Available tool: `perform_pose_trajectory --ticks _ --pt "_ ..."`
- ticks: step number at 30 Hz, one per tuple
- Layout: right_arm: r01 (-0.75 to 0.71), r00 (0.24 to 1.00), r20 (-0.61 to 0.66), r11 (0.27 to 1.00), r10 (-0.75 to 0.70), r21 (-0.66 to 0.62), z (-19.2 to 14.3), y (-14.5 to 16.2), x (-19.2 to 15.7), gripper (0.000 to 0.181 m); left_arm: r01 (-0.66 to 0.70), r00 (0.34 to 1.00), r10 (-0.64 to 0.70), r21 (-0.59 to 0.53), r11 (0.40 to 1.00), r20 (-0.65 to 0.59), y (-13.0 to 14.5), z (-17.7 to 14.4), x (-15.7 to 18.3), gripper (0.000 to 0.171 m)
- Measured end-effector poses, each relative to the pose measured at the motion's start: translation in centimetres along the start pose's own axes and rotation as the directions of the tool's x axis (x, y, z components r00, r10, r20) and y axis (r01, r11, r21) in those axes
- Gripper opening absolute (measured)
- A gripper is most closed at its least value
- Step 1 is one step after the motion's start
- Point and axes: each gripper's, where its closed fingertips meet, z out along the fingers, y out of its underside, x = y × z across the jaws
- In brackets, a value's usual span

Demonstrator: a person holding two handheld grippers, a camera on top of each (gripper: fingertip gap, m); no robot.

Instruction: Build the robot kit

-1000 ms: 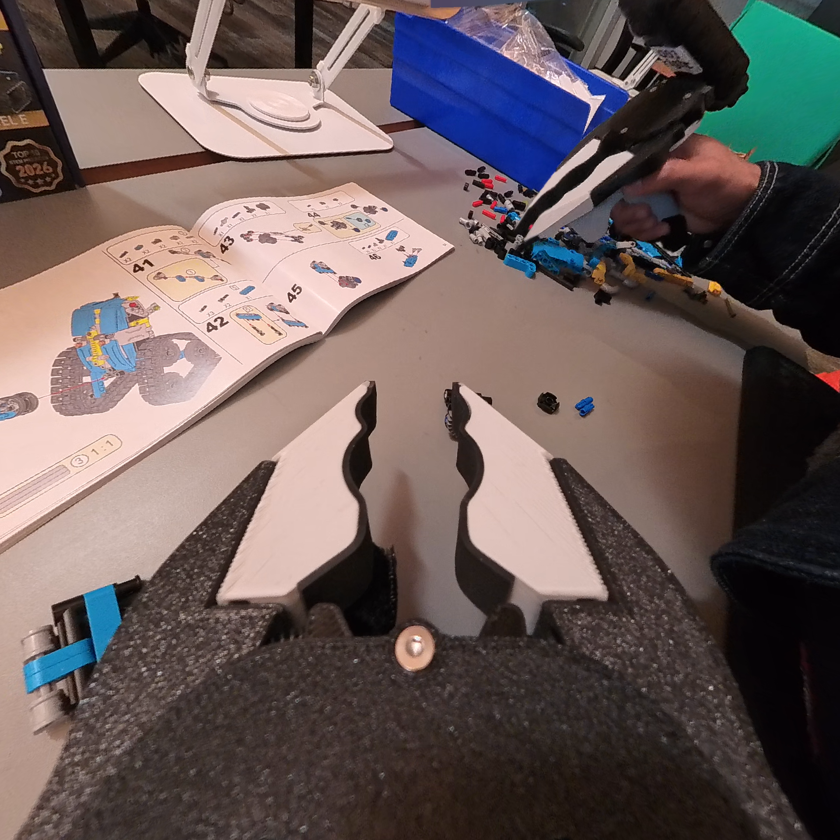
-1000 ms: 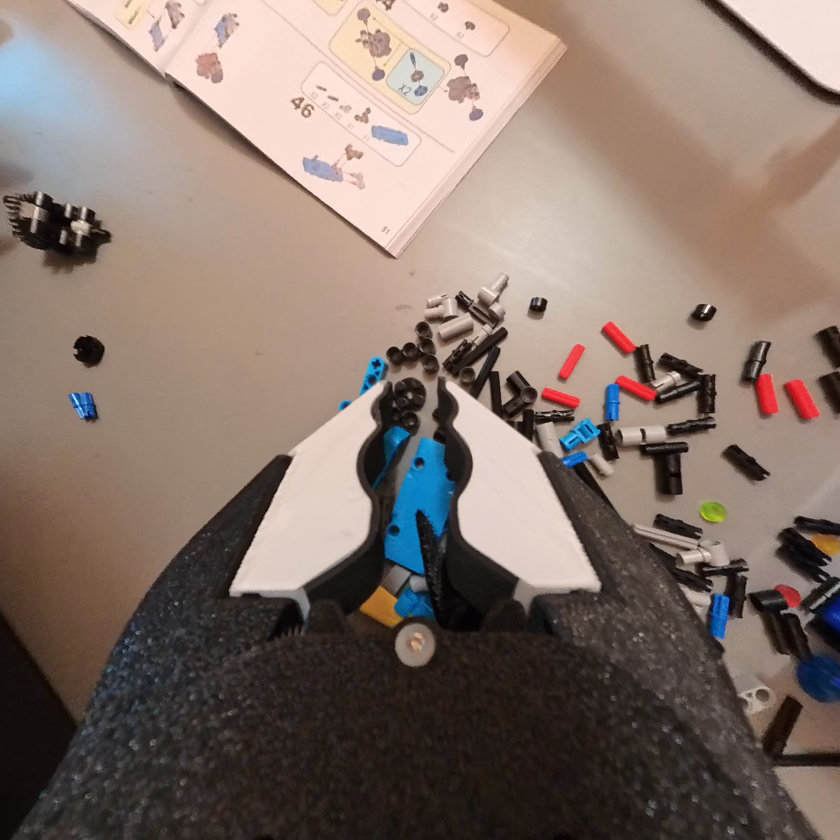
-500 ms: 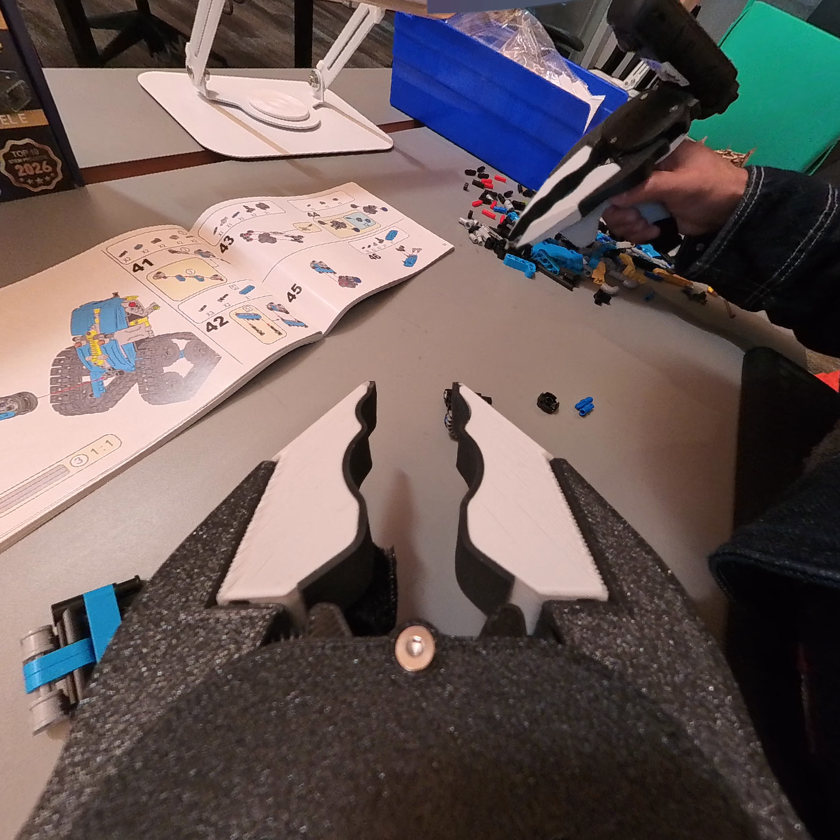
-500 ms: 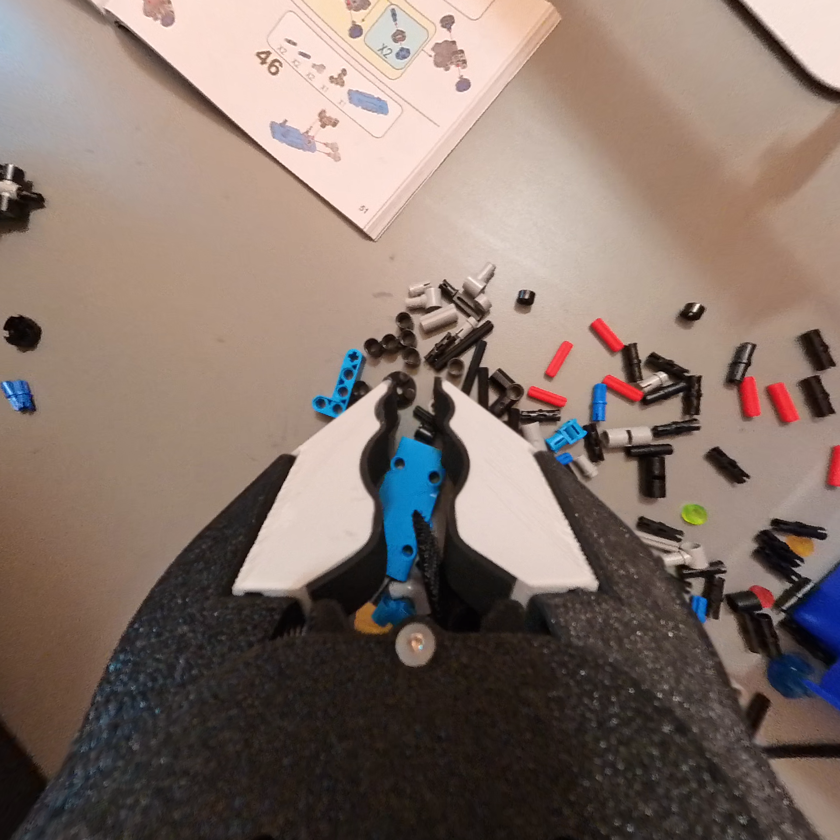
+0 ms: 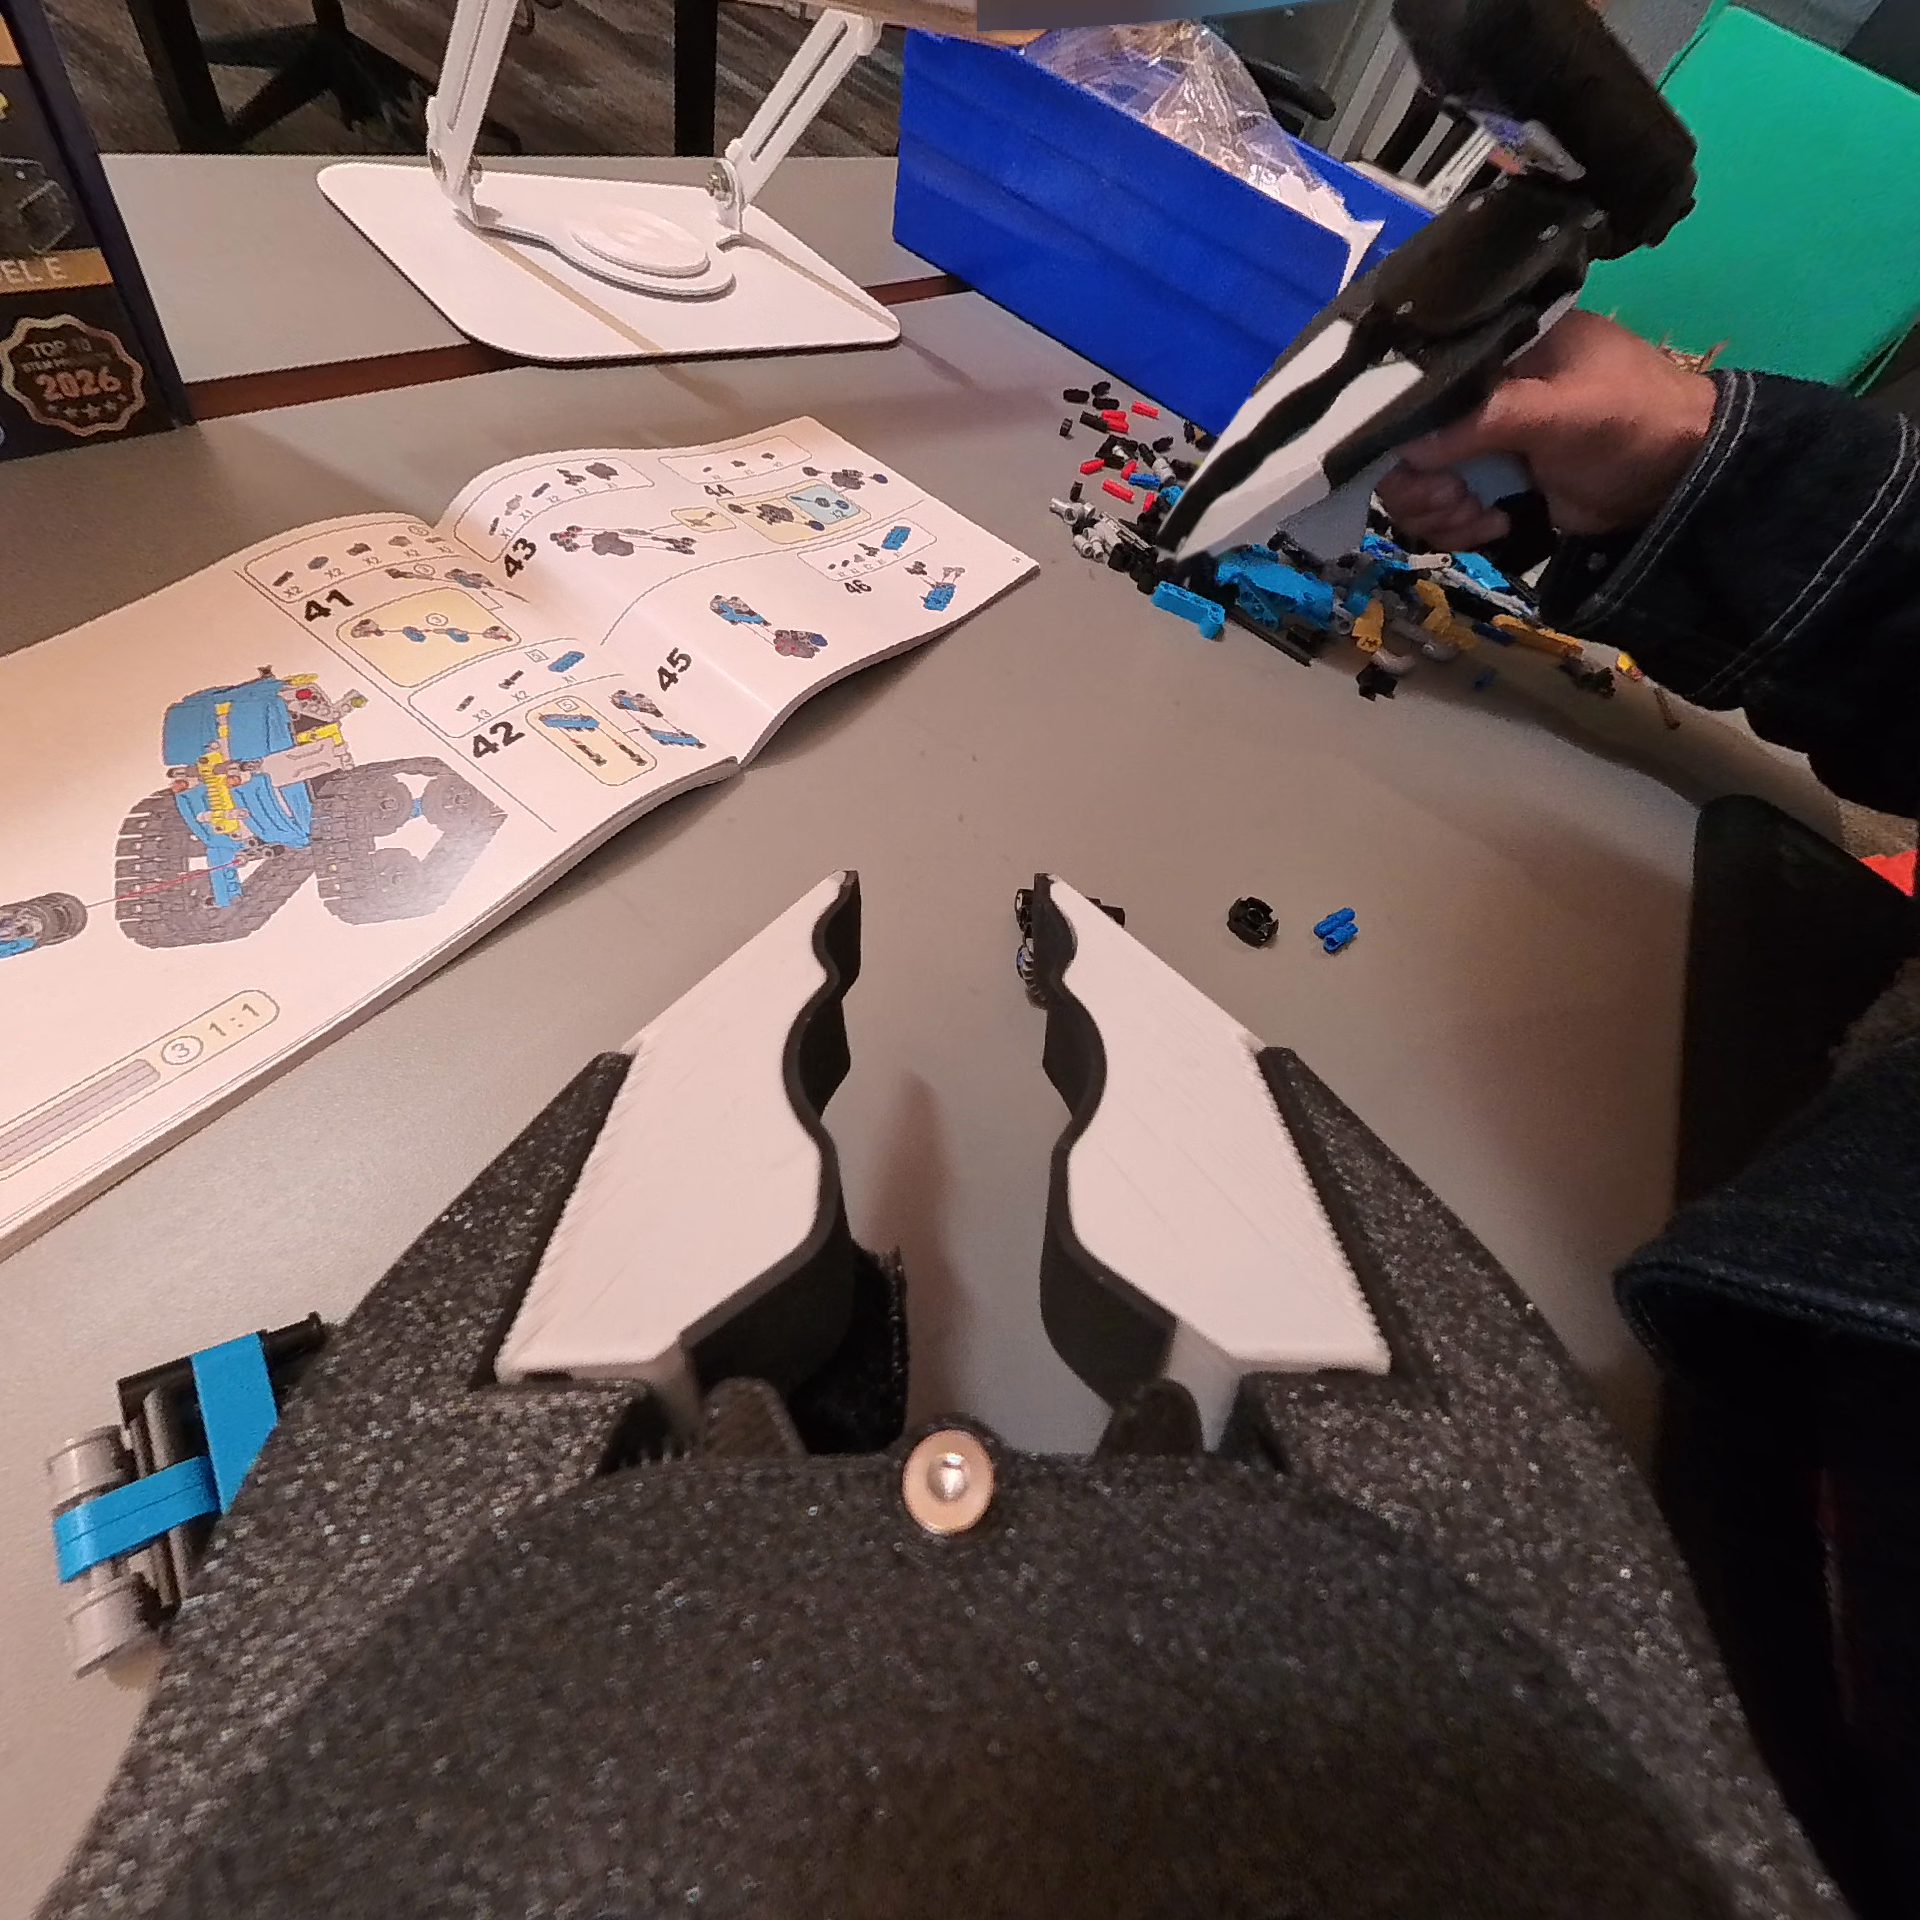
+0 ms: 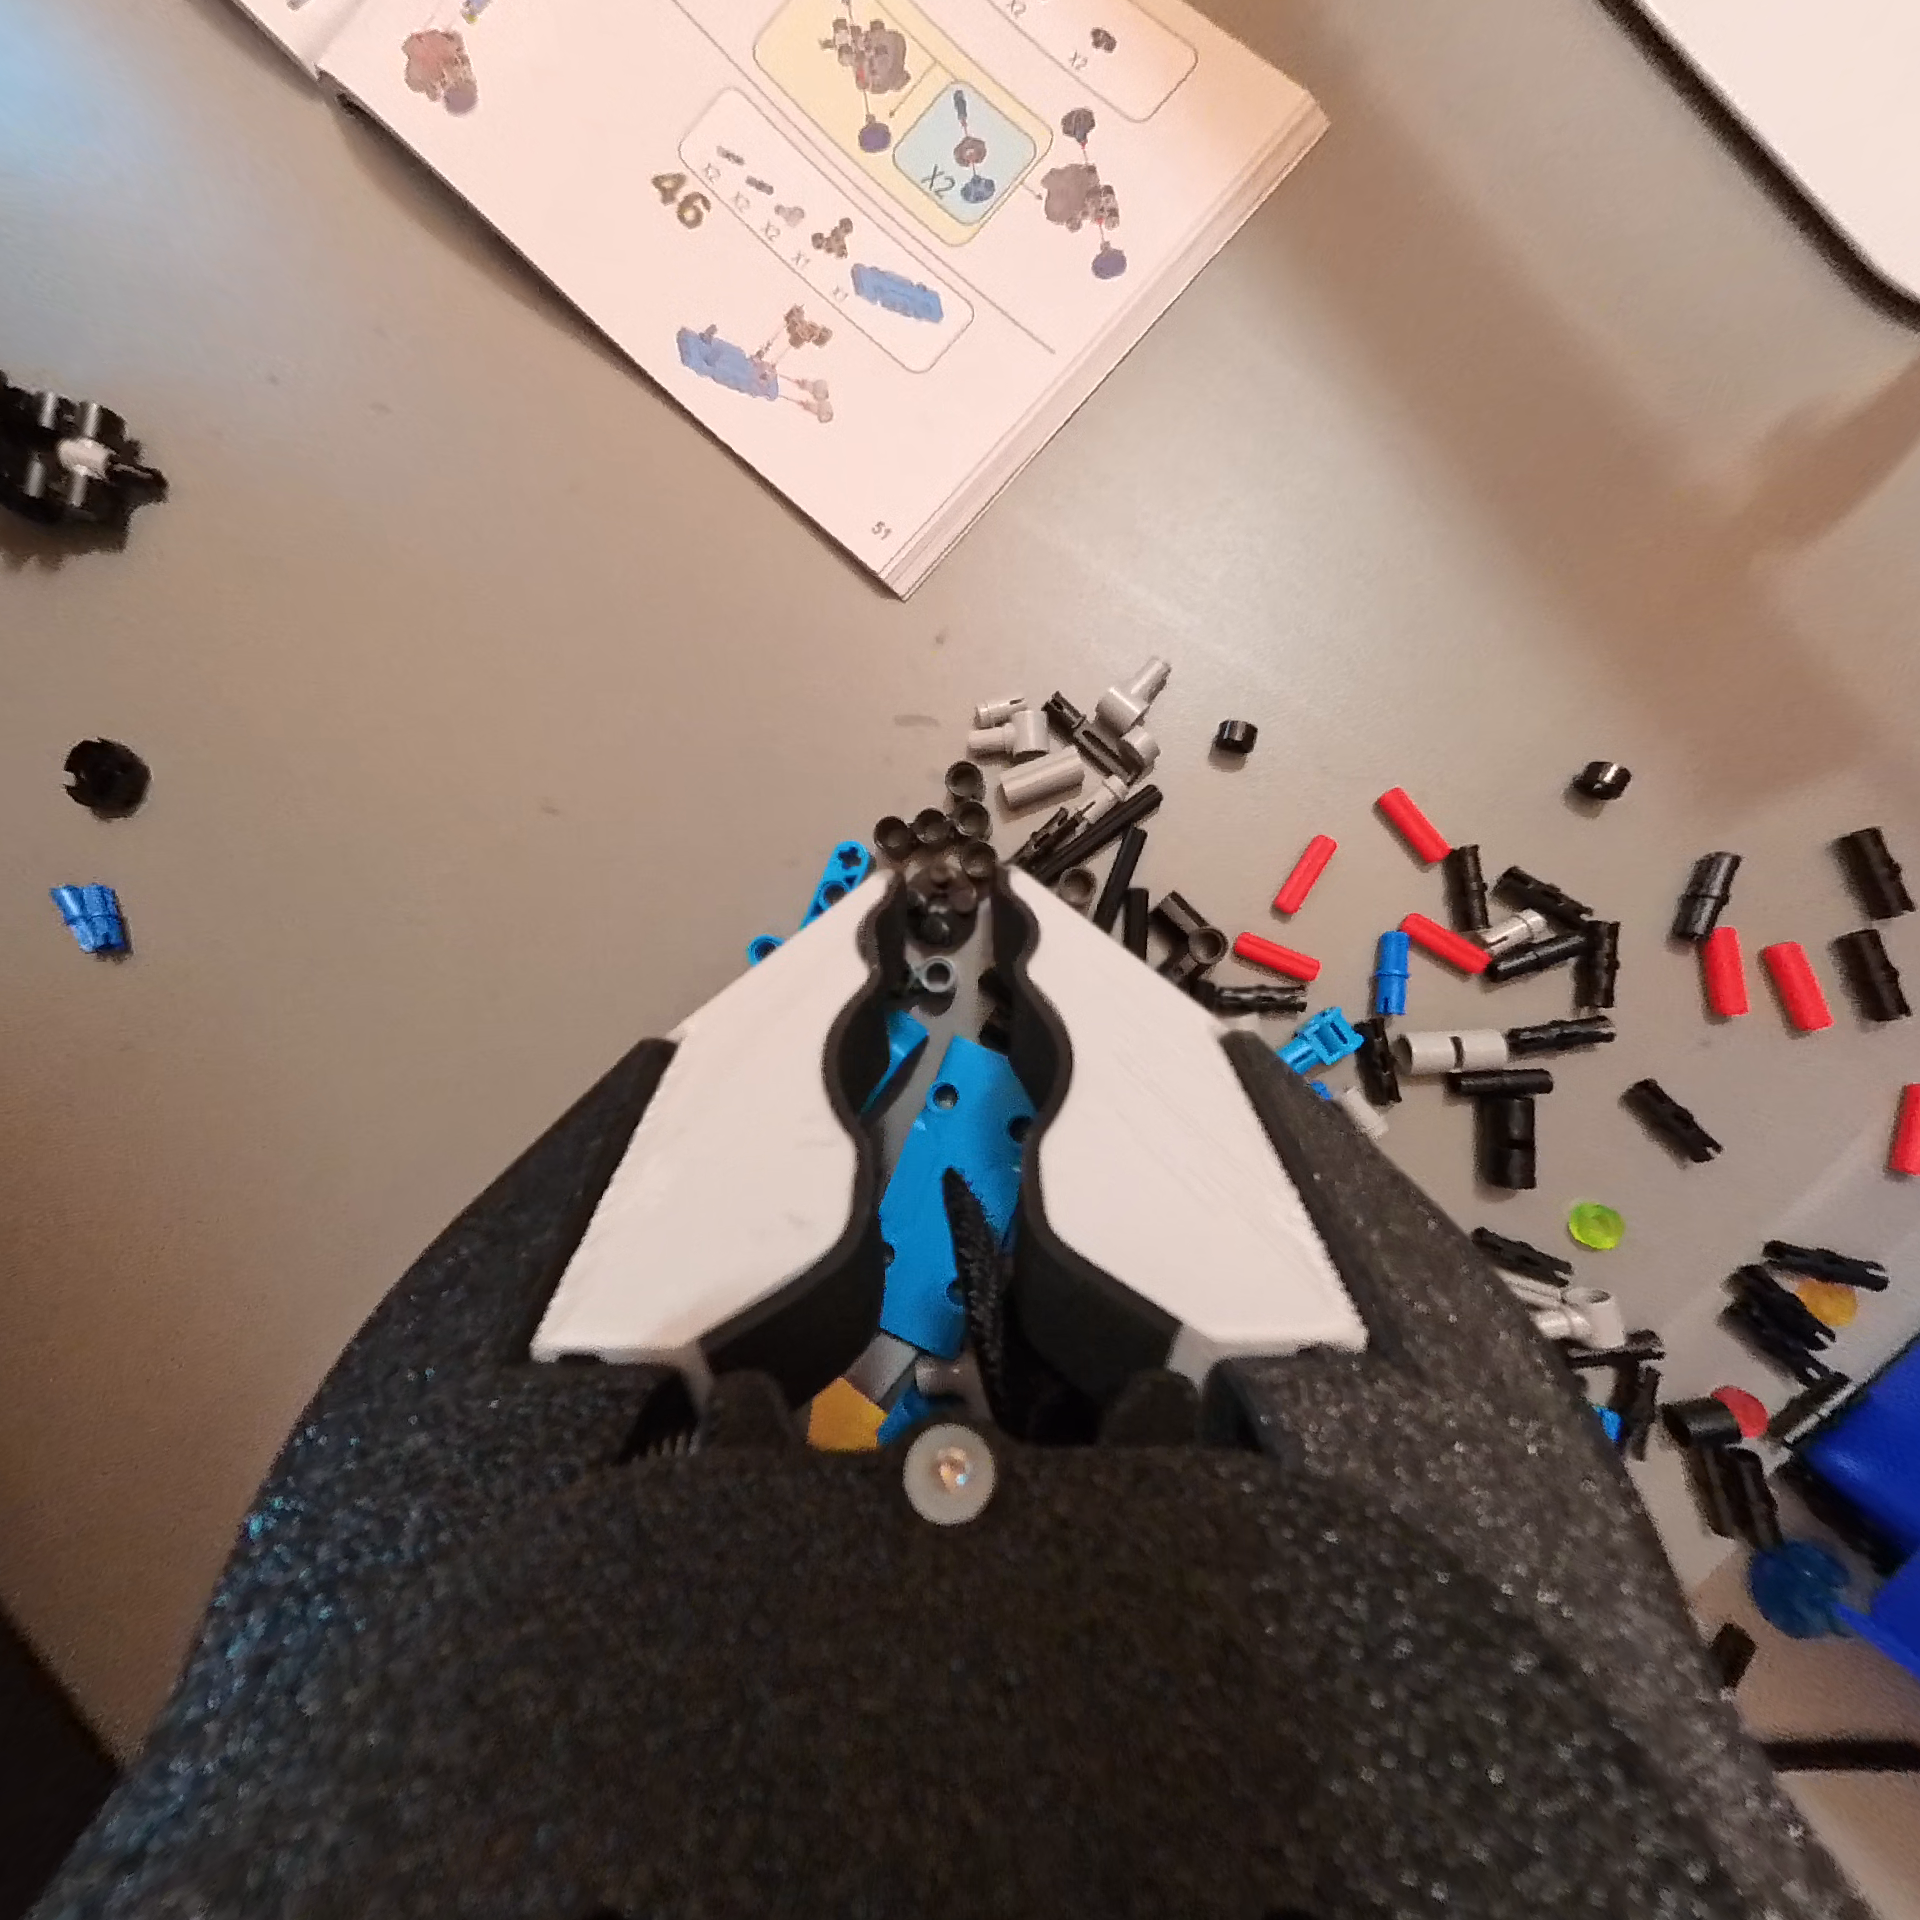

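My left gripper (image 5: 940, 883) is open and empty, low over the grey table (image 5: 1039, 727). A small black gear assembly (image 5: 1023, 925) lies by its right fingertip. A black round piece (image 5: 1251, 921) and a blue pin (image 5: 1335, 928) lie just to the right. My right gripper (image 6: 948, 883) is down in a pile of small building pieces (image 6: 1455, 987). Its jaws stand a narrow gap apart, and small black ring pieces (image 6: 940, 902) lie between the tips. Blue pieces (image 6: 951, 1174) show under the fingers. The left wrist view shows this gripper (image 5: 1179, 545) held by a hand (image 5: 1558, 436).
An open instruction booklet (image 5: 468, 675) lies left of the pile and also shows in the right wrist view (image 6: 831, 208). A blue bin (image 5: 1091, 208), a white stand (image 5: 623, 249) and a dark box (image 5: 62, 312) stand at the back. A grey-and-blue assembly (image 5: 135, 1496) lies near left. The tips of one gripper are about 30 cm away from the tips of the other. The left tips stand about 15 cm off the blue pin (image 5: 1335, 928). It is also in sight in the right wrist view (image 6: 99, 927).
My right gripper has sunk lower into the pile and edged toward the cluster of black rings; its gap looks unchanged. My left gripper has not moved.
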Motion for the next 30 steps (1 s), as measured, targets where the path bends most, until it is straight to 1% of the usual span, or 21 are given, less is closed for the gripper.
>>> perform_pose_trajectory --ticks 2,5,8,12,15,17,21,24,25,26,27,29,30 --pt "0.0 1.0 -0.014 0.999 -0.001 -0.049 0.0 0.8 0.4 0.017 0.0 1.0 0.0 0.0 1.0 0.0 0.0 0.0 0.0 0.033" --pt "0.007 1.0 -0.003 0.999 -0.007 -0.044 -0.2 1.1 0.2 0.018 0.0 1.0 0.0 0.002 1.0 0.0 0.0 0.0 0.0 0.033" --pt "0.049 0.999 0.006 0.998 -0.049 -0.043 0.0 0.8 -0.5 0.02 0.0 1.0 0.0 -0.002 1.0 -0.003 0.0 0.0 0.1 0.033" --pt "0.064 0.998 -0.011 0.996 -0.065 -0.057 0.6 0.8 -0.5 0.02 -0.001 1.0 0.001 0.001 1.0 0.0 0.0 0.0 0.0 0.033" --pt "0.069 0.997 -0.029 0.996 -0.071 -0.063 0.7 0.8 -0.2 0.015 0.0 1.0 0.0 0.002 1.0 0.0 0.0 0.0 0.0 0.033" --pt "0.062 0.998 -0.027 0.996 -0.063 -0.063 0.6 0.8 -0.2 0.015 -0.002 1.0 0.002 0.001 1.0 0.001 0.0 0.0 0.0 0.033" --pt "0.058 0.997 -0.054 0.998 -0.059 -0.029 -0.3 0.3 0.3 0.015 0.002 1.0 -0.002 0.003 1.0 0.002 0.0 0.0 -0.1 0.033" --pt "0.045 0.998 -0.054 0.998 -0.043 0.039 -1.9 -1.1 0.3 0.015 0.001 1.0 -0.001 0.006 1.0 0.003 -0.1 0.0 -0.1 0.033" --pt "0.054 0.998 -0.022 0.996 -0.053 0.066 -2.3 -1.7 -0.5 0.015 0.001 1.0 -0.001 0.006 1.0 0.003 -0.1 0.0 -0.1 0.033" --pt "0.069 0.997 0.037 0.994 -0.072 0.085 -2.6 -2.1 -2.0 0.015 0.002 1.0 -0.002 0.005 1.0 0.003 -0.1 0.0 -0.1 0.033" --pt "0.083 0.988 0.125 0.993 -0.093 0.084 -2.5 -2.0 -4.0 0.015 0.003 1.0 -0.003 0.004 1.0 0.004 -0.1 0.0 -0.1 0.033" --pt "0.121 0.94 0.312 0.99 -0.137 0.07 -1.9 -1.1 -8.8 0.015 0.001 1.0 -0.002 0.005 1.0 0.006 -0.1 0.0 -0.1 0.033" --pt "0.141 0.923 0.352 0.988 -0.156 0.067 -1.3 -0.6 -10.5 0.015 0.0 1.0 -0.001 0.006 1.0 0.004 -0.1 0.0 -0.1 0.033"
